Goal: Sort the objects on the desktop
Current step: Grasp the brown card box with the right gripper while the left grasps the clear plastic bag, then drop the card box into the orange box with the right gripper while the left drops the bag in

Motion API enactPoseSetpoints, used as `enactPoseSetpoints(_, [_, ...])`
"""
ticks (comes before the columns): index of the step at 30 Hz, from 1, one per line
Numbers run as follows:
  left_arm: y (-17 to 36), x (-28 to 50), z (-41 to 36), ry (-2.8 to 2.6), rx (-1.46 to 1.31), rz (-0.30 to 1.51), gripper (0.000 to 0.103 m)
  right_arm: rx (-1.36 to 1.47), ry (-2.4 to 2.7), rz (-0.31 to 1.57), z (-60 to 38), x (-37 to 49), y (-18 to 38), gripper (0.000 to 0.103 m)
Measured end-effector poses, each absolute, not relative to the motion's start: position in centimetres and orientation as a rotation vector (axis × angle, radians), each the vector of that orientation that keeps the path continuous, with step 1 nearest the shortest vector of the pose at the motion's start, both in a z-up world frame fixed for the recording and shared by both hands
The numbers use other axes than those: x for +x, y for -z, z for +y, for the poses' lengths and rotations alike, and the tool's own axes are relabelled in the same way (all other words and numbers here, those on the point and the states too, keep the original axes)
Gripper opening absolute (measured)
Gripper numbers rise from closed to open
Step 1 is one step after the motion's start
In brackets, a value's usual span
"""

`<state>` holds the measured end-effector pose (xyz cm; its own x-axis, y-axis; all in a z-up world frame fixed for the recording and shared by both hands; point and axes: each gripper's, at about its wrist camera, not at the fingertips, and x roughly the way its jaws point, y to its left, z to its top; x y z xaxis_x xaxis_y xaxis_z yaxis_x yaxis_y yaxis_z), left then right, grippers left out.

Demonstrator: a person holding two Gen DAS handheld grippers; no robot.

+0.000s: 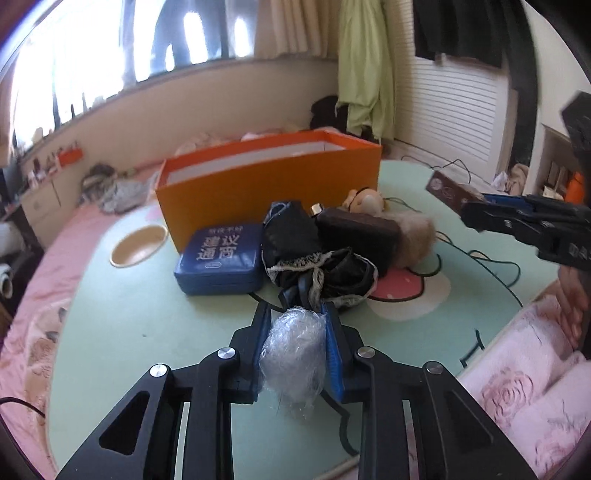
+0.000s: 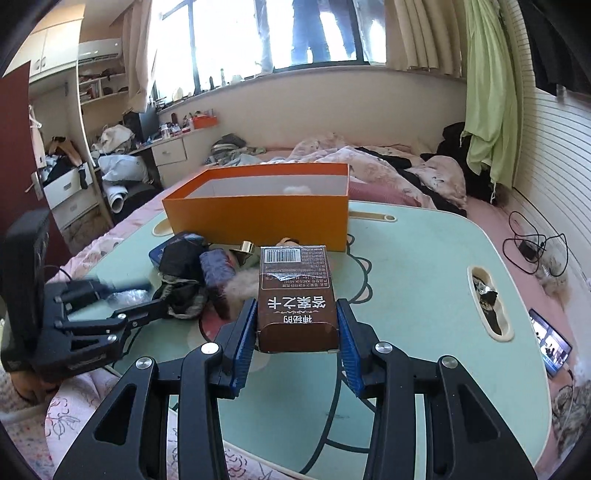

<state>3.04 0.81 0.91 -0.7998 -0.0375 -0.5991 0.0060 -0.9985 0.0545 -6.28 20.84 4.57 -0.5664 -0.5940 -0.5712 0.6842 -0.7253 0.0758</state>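
Two hand-held grippers: the left hand-held gripper is clamped on one plastic wad, the right hand-held gripper on one brown carton, both above the table. One orange box, open, stands at the table's far edge, with one blue case and one black cloth before it. The green table sits on a pink bed under a window.

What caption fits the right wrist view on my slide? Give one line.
Right gripper shut on a brown card box above the green table, orange box open behind.
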Motion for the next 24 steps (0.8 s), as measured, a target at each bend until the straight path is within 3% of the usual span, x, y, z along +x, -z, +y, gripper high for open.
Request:
enactPoseSetpoints(11, [-5.8, 4.5, -2.3, 3.030, 0.816, 0.077, 0.026, 0.730, 2.260, 0.171, 20.9, -6.5, -6.0, 0.043])
enactPoseSetpoints(22, [-11.5, -8.9, -6.0, 2.967, 0.881, 0.210, 0.026, 0.752, 2.228, 0.234, 13.7, -14.4, -11.3, 0.043])
enactPoseSetpoints(24, [-11.4, -11.3, -6.6, 2.923, 0.891, 0.207, 0.042, 0.794, 2.214, 0.231, 11.7, -16.5, -11.0, 0.043])
